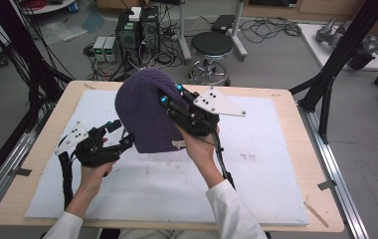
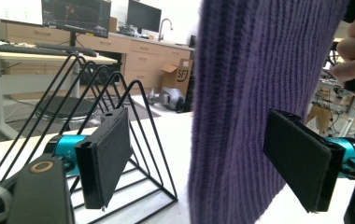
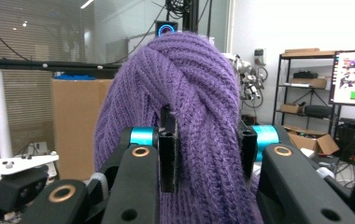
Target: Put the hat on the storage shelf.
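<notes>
A purple knit beanie (image 1: 140, 112) hangs in the air over the white mat. My right gripper (image 1: 171, 97) is shut on a bunch of its fabric at the right side; in the right gripper view the beanie (image 3: 199, 93) is squeezed between the pads of that gripper (image 3: 208, 154). My left gripper (image 1: 122, 134) stands open at the beanie's lower left edge. In the left gripper view the beanie (image 2: 250, 93) hangs down between the spread pads of this gripper (image 2: 201, 158), close to the right pad (image 2: 297, 163) and apart from the left one.
A black wire rack (image 2: 96, 93) stands on the table just beyond the left gripper. The white mat (image 1: 256, 164) covers most of the wooden table. Past the far edge, a stool (image 1: 212, 47) and computer boxes (image 1: 137, 30) stand on the floor.
</notes>
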